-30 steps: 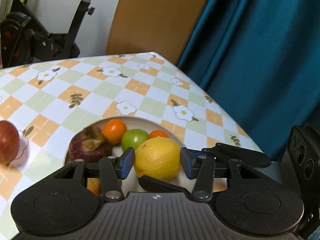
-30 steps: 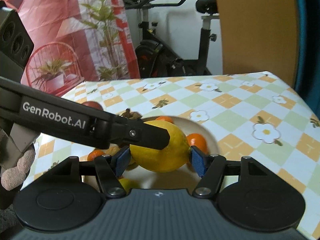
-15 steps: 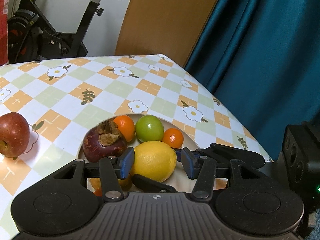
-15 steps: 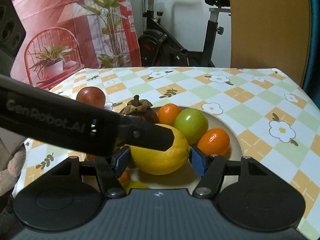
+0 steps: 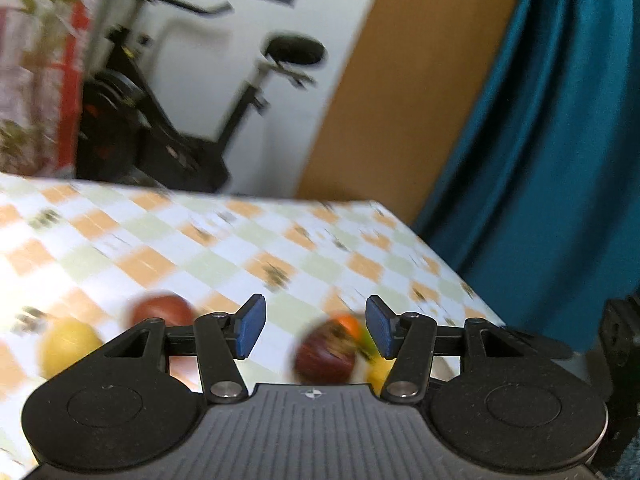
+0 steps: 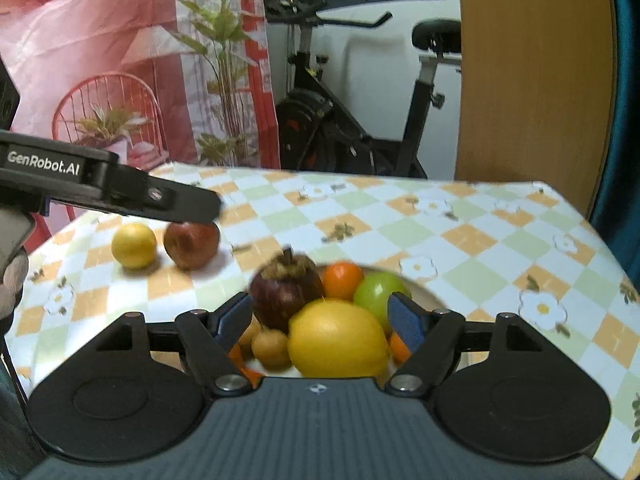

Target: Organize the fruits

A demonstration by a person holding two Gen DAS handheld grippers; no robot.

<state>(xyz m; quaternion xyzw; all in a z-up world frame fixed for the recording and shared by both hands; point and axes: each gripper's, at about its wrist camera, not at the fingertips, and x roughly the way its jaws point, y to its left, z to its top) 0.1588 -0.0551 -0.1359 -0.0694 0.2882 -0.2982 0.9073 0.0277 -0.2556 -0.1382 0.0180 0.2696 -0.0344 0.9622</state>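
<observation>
Fig.: right gripper (image 6: pixel 322 318) is opening, jaws spread off the lemon (image 6: pixel 338 338), which is resting in the plate (image 6: pixel 420 294) w/ other fruit. Left gripper (image 5: pixel 312 326) is opening too, holding nothing, nearing apple (image 6: pixel 192 244). Advice: centre jaws round apple before closing.

Both grippers look the same: a dark grey ribbed body with a tiny round logo in the middle, two big black round pods either side of that logo, and black linkage arms with silver screws running out to blue pads (image 5: pixel 251 326). The left gripper (image 6: pixel 120 188) seen side-on is a flat black bar with white "GenRobot.AI" lettering, one small screw just past the text. A light knit glove (image 6: pixel 12 276) sits below that lettering.
</observation>
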